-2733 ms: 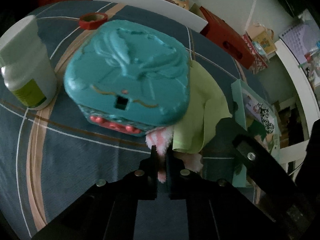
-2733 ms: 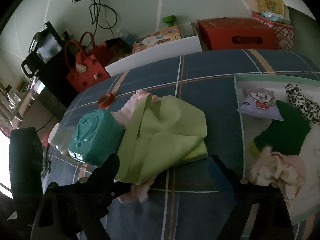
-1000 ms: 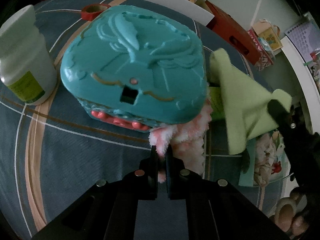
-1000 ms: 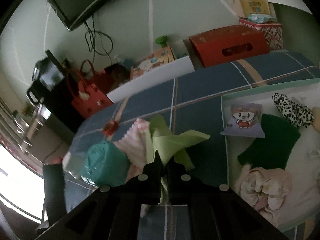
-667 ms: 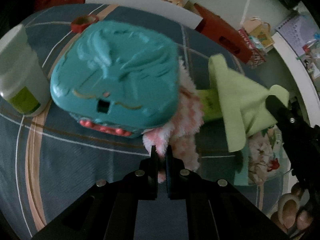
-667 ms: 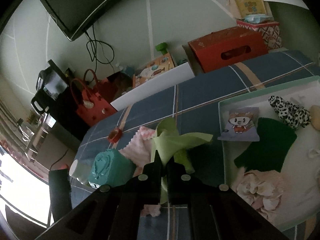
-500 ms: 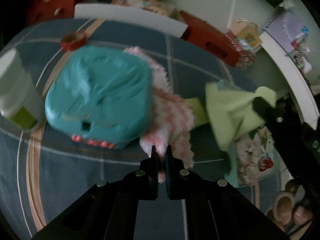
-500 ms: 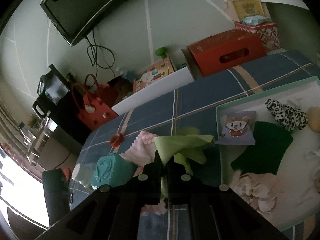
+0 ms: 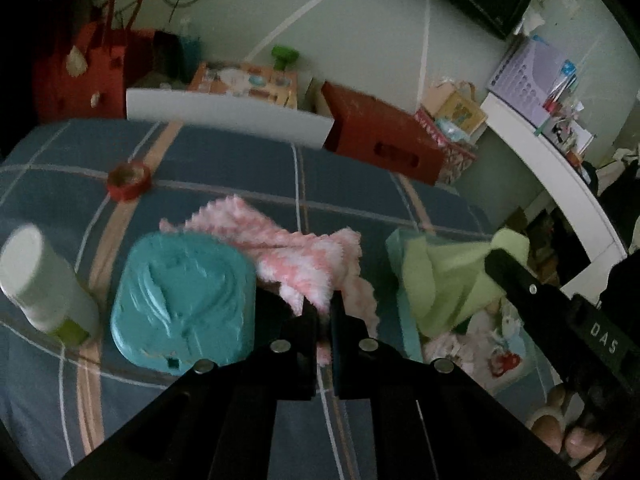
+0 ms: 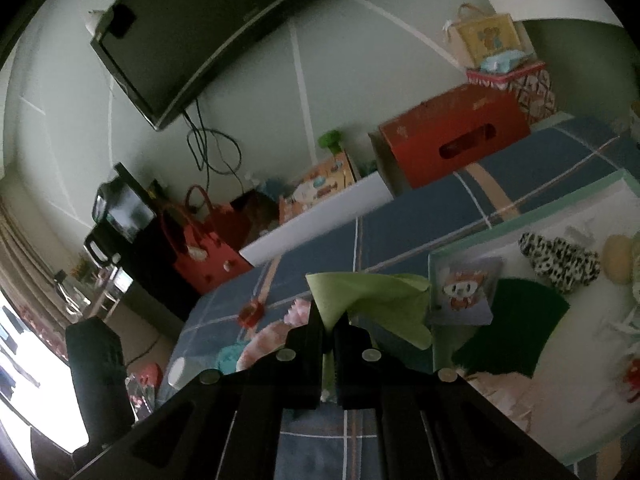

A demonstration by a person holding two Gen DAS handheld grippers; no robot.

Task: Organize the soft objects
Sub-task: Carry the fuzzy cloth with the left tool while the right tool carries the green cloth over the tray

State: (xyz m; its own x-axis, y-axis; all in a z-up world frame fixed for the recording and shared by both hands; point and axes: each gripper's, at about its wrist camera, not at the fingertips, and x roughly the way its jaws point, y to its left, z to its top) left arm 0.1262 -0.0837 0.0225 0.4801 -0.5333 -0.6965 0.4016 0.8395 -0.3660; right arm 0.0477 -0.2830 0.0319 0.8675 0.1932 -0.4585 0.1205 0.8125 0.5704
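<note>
Between clamped jaws — fluffy pink cloth [image 9: 304, 248]

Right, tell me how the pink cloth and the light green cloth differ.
The pink cloth is fluffy with a shaggy, white-mottled pile; the light green cloth is smooth and plain. The pink one is pinched by the left gripper beside the teal case; the green one by the right gripper, near the tray. Both are soft and hang crumpled from shut jaws.

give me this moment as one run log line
left gripper: shut on pink fuzzy cloth | right gripper: shut on green cloth | tray: holds other soft items
</note>
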